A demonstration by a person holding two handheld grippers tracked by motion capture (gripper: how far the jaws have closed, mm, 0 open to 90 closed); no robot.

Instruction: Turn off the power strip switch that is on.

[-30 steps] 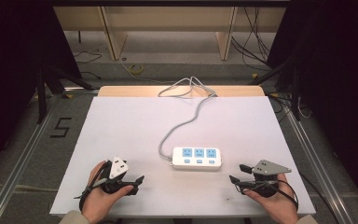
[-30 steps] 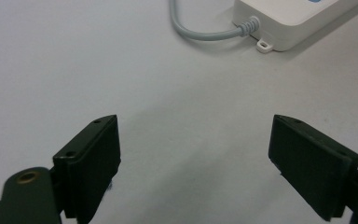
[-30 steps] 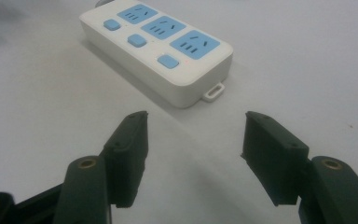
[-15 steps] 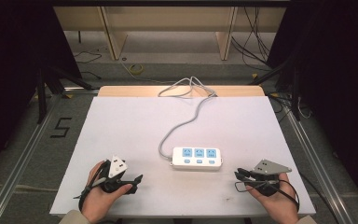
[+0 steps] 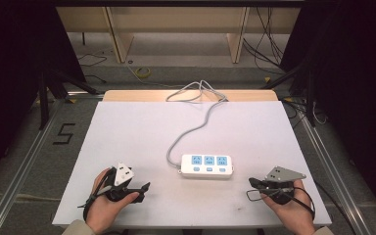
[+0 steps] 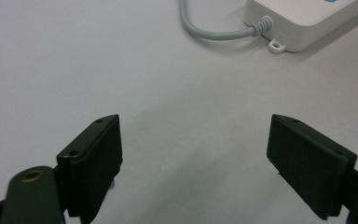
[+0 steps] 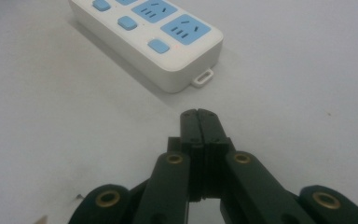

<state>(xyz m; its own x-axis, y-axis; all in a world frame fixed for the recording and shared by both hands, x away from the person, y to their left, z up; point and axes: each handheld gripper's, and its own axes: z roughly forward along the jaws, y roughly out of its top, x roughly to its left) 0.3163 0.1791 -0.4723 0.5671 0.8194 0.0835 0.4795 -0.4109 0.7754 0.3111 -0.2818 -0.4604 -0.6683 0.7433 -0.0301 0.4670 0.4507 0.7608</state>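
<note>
Flanking smooth white power strip (image 5: 206, 165)

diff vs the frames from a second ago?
The right hand-held gripper has just closed its jaws; they now meet with nothing between them. The left hand-held gripper stays open, both hands keep their places, and the power strip with its cable lies where it was.

Overhead light fell evenly on the white table (image 5: 127, 132); surroundings beyond its edges stayed dark, nearly black at left and right. High view was soft, slightly grainy. Power strip (image 5: 206, 165) cast a faint shadow toward the near edge. Gripper views were sharp mid-frame; nearest black parts were blurred. Slight glare, possibly, on the strip's white casing in the right gripper view.
</note>
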